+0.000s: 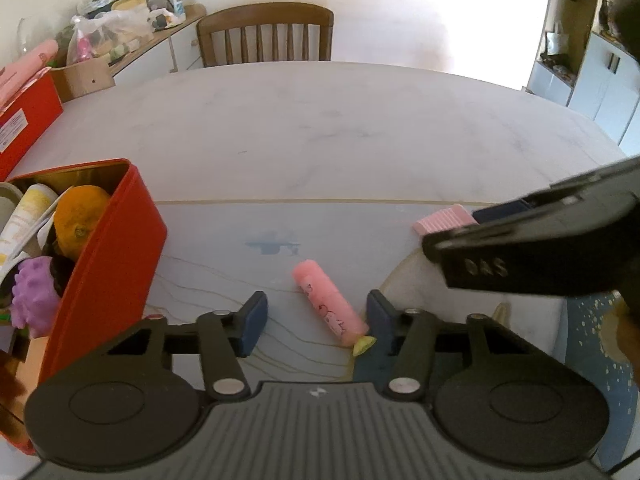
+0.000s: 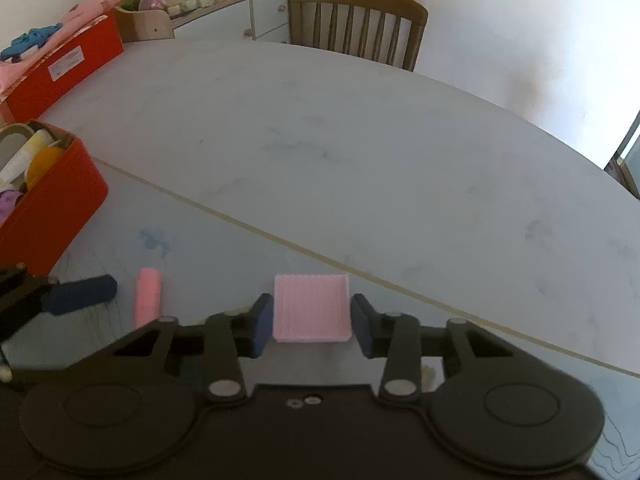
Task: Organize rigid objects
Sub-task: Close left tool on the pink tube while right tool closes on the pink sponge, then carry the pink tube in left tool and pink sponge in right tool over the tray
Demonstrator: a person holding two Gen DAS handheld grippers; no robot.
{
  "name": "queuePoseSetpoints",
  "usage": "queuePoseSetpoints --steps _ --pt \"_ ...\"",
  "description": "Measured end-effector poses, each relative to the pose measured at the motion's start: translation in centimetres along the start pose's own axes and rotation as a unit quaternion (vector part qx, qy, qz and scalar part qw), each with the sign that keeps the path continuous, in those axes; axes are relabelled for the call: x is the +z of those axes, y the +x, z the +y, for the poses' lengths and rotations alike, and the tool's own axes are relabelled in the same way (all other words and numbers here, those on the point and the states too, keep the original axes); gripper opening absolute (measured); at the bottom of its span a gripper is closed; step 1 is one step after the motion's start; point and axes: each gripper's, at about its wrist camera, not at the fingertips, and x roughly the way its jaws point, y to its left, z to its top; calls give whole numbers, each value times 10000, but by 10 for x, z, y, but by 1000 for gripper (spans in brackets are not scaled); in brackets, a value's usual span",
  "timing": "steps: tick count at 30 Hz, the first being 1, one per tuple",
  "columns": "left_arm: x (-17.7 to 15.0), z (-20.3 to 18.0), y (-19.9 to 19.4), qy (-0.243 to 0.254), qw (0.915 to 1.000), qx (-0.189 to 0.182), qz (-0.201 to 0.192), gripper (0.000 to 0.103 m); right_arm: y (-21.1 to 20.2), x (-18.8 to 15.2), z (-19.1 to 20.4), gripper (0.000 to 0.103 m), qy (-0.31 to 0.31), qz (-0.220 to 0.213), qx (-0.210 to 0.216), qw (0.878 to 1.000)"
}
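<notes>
A wooden chair (image 1: 266, 34) stands behind the pale desk (image 1: 320, 128); a cluttered sideboard (image 2: 224, 8) runs along the wall.

Blown-out daylight glare ahead, fisheye-curved edges, soft focus.

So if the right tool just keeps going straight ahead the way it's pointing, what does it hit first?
The right tool would first meet the ribbed pink square block, which already sits between its open blue fingers. Beyond that lies bare white table, as far as this view shows.

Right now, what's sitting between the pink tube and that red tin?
Only bare table and a small blue stain separate the pink tube from the red tin, seen from the left wrist view.
</notes>
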Motion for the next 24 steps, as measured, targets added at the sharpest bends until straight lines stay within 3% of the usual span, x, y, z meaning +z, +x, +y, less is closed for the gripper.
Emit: queuePoseSetpoints --steps 2,7,24 --pt "2 3 0 -6 10000 3 16 34 -3 -4 0 41 -31 -13 19 10000" --pt "6 12 -1 -92 9999 -29 119 15 -11 -11 -2 40 98 -17 122 9999" --pt "4 37 -52 -408 9988 -259 122 15 -80 -20 14 40 263 -235 386 9986"
